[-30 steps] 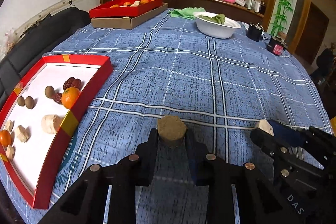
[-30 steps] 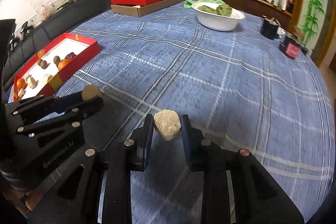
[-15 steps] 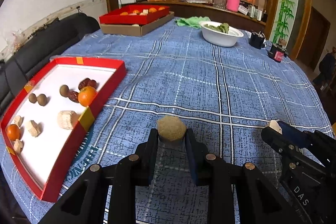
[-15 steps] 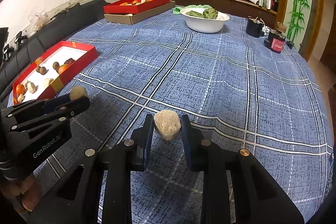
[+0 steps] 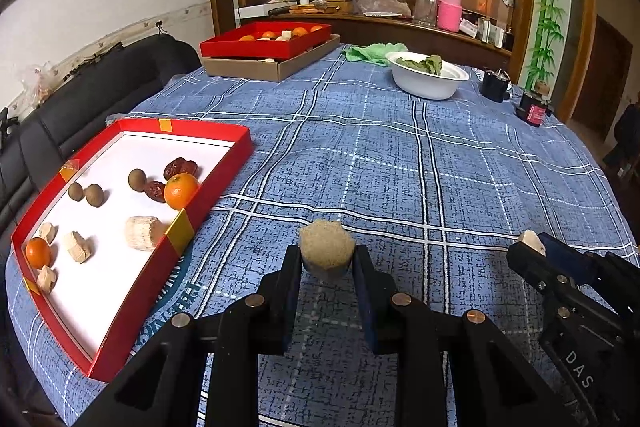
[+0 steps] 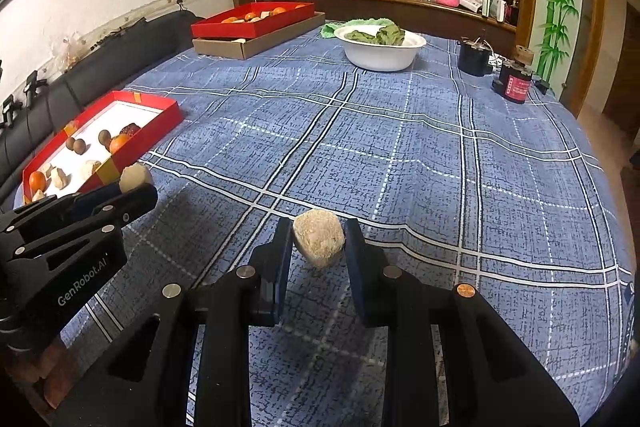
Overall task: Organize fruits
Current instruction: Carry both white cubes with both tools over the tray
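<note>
Left wrist | left claw (image 5: 326,259) clamps tan chunk (image 5: 327,251) | red tray (image 5: 224,183) rim near

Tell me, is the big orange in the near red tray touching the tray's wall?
Touching. The left wrist view shows the big orange pressed against the near red tray's right wall, no white floor between them.

Tan chunk (image 5: 327,251) in left gripper (image 5: 327,261) above tablecloth (image 5: 400,167)

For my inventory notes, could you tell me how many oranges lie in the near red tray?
2. One orange sits against the right wall of the near red tray, beside the dried dates. A smaller orange lies at the tray's near left corner. None looks hidden.
</note>
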{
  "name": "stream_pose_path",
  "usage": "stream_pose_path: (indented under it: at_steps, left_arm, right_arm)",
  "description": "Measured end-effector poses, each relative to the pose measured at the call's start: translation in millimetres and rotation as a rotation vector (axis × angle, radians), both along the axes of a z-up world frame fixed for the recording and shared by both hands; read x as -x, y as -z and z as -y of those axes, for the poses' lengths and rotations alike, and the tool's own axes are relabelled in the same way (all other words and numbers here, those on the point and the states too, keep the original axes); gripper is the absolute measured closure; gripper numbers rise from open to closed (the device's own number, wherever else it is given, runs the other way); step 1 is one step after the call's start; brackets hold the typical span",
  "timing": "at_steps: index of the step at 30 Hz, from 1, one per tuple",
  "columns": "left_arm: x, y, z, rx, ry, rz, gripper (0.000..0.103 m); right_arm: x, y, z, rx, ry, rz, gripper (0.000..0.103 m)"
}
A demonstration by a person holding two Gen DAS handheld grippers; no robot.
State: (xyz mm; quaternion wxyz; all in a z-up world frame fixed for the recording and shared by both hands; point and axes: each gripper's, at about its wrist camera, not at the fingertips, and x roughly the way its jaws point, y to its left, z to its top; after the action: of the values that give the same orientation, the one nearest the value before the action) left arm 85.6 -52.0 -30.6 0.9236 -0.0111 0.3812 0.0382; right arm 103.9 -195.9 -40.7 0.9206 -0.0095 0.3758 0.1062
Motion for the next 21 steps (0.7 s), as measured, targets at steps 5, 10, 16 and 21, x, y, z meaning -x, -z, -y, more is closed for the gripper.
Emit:
stream_pose_path:
  at_steps: [5, 10, 16, 21]
  left_arm:
    - [-0.5, 0.8, 0.4, -0.002, -0.01, -0.004, 0.078]
    - [-0.9, 1.4, -1.1, 0.0, -0.02, -0.008, 0.078]
    - [-1.5, 1.7, -4.1, 0.012, -0.03, -0.009, 0.078]
    - [0.3, 1.6, -6.6, 0.02, -0.039, -0.004, 0.078]
  right_arm:
    - [0.5, -0.6, 1.5, -0.013, 0.001, 0.005, 0.078]
    - [1.0, -1.0, 3.0, -0.024, 0.001, 0.009, 0.078]
    - [3.0, -2.0, 1.6, -0.023, -0.002, 0.02, 0.078]
    - [4.0, -3.0, 1.8, -0.023, -0.001, 0.025, 0.078]
